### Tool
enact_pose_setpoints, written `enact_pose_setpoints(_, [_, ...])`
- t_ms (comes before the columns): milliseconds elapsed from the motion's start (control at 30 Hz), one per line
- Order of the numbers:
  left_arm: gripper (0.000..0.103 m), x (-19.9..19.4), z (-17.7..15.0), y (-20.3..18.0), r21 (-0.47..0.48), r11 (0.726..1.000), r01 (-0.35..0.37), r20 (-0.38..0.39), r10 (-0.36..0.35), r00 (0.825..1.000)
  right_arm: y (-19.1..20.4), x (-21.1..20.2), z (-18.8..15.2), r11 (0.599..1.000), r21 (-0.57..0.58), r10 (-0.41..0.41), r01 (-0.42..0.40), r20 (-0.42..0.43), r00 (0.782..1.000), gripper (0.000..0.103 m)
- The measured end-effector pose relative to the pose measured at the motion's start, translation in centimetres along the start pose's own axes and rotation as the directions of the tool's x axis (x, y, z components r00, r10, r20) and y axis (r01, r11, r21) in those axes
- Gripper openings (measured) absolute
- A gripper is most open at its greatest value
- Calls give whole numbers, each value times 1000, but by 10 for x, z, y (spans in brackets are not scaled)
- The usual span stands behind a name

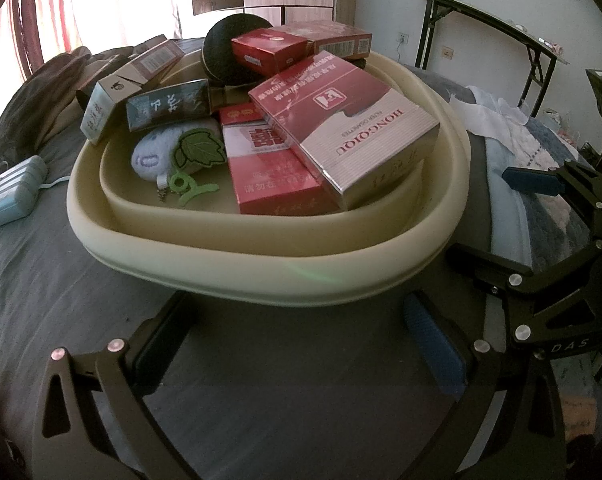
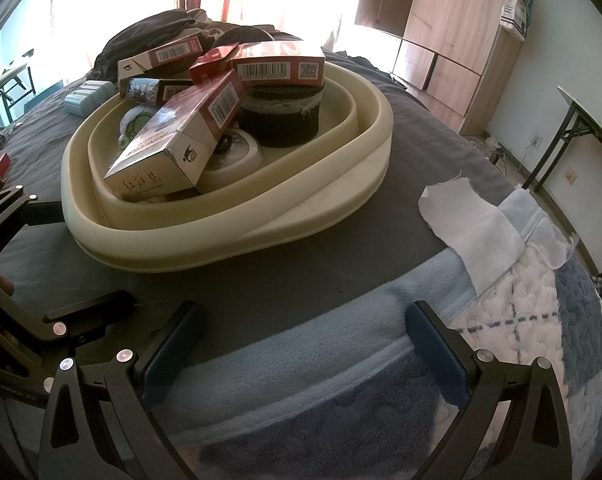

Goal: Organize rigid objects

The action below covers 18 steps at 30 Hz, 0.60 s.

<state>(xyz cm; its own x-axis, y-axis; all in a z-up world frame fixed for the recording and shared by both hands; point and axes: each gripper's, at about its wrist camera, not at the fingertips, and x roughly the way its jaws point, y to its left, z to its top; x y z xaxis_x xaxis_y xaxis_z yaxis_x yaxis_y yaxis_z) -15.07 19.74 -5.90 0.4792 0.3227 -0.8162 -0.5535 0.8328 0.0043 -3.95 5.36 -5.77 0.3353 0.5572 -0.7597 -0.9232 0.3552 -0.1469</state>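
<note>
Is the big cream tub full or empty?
Full. The cream tub is piled with boxes, like the big red-and-silver box, rising above its rim.

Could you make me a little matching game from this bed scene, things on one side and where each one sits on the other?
Things:
1. big red-and-grey carton
2. pale blue case
3. white cloth scrap
4. green leaf charm

Places:
A. on the blue blanket
B. on the grey sheet outside the cream basin
C. on the basin floor
D. leaning on top of the pile

Pairs: 1-D, 2-B, 3-A, 4-C

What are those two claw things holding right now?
Nothing. The left gripper and right gripper both stand open and empty, short of the basin.
</note>
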Motion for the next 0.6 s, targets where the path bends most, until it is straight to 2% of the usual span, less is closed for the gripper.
enact_pose_setpoints(600, [103,0,1,0,0,1000,0,0,0,1000,-1,0,0,1000,0,0,0,0,1000,103])
